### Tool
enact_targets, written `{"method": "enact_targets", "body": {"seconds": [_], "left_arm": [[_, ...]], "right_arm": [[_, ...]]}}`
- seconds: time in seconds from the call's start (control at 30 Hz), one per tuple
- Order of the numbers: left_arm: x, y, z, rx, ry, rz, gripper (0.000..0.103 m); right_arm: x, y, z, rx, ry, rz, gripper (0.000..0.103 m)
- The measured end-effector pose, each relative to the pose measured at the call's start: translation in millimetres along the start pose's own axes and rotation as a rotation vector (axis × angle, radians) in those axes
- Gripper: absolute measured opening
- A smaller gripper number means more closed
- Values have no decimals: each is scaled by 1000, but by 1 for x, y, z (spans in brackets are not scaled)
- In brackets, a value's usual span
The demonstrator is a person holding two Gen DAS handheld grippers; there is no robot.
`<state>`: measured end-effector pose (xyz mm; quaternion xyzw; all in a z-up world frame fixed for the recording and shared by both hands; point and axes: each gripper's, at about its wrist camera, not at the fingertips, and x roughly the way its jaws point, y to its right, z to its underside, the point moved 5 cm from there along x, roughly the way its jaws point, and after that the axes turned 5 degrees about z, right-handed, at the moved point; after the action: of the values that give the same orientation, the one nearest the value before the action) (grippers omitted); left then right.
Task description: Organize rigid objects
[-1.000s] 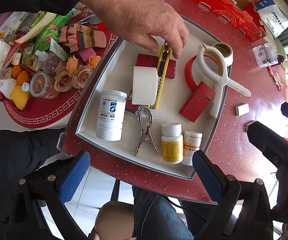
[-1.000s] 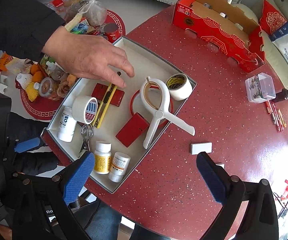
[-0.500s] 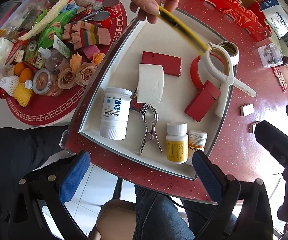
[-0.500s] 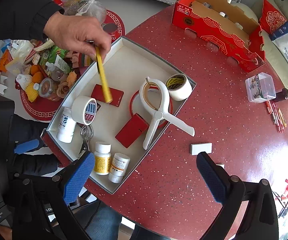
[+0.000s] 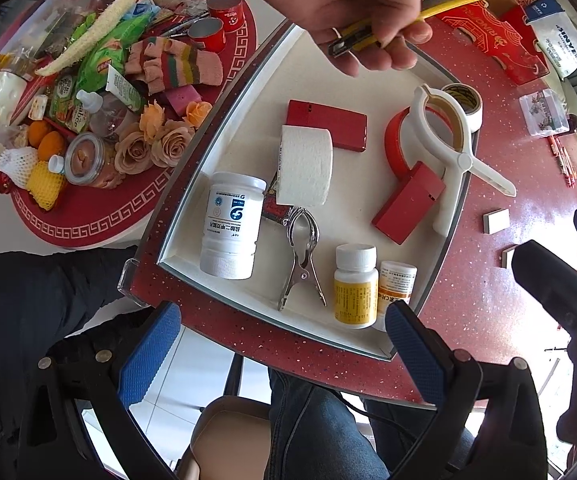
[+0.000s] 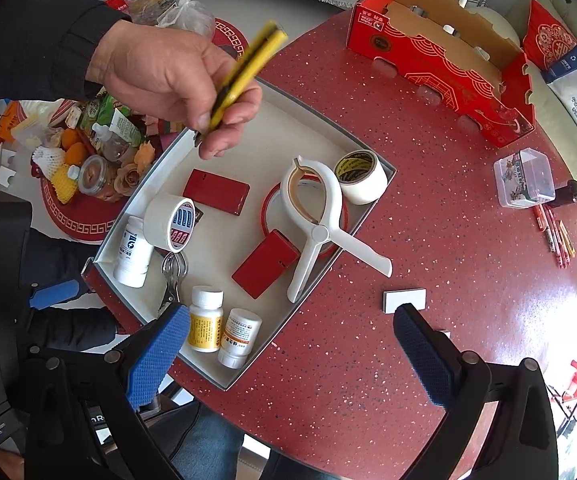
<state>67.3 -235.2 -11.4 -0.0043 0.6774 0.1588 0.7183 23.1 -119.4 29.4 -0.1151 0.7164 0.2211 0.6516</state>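
A white tray (image 5: 248,92) (image 6: 368,216) on the red table holds pill bottles (image 5: 355,285) (image 6: 206,318), a big white bottle (image 5: 232,224), two red boxes (image 5: 327,124) (image 6: 265,263), tape rolls (image 5: 306,166) (image 6: 360,176), a metal clip (image 5: 302,258) and a large white clamp (image 5: 448,148) (image 6: 320,224). A person's bare hand (image 5: 348,4) (image 6: 172,80) holds a yellow utility knife (image 5: 420,12) (image 6: 244,76) above the tray's far end. My left gripper (image 5: 282,350) and right gripper (image 6: 288,354) both hang open and empty off the table's near edge.
A red cardboard box (image 6: 440,56) stands at the far side. A clear plastic box (image 6: 524,180), pens (image 6: 552,232) and a small white block (image 6: 404,300) lie right of the tray. A cluttered red mat (image 5: 88,120) with food, flowers and cans sits to the left.
The hand picked the yellow utility knife out of the tray and lifted it up toward the far end. Both grippers stayed where they were, open.
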Motion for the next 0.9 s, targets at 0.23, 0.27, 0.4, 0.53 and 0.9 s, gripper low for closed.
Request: {"method": "enact_targets", "body": {"seconds": [0.23,0.27,0.4,0.53,0.9], "left_arm": [[3,1,0,-2,-13,4,102],[3,1,0,-1,-13,2,102],[3,1,0,3,-15,3,102],[3,2,1,9,-19,-2,102],[3,9,2,34,-21,-8,102]], "right_arm": [[1,2,0,3,-5,-2,102],[2,2,0,4,-6,-2,102],[2,3,0,7,-6,-2,102],[3,5,1,12,-8,-4,102],[2,11,1,24,-7,-1,102]]}}
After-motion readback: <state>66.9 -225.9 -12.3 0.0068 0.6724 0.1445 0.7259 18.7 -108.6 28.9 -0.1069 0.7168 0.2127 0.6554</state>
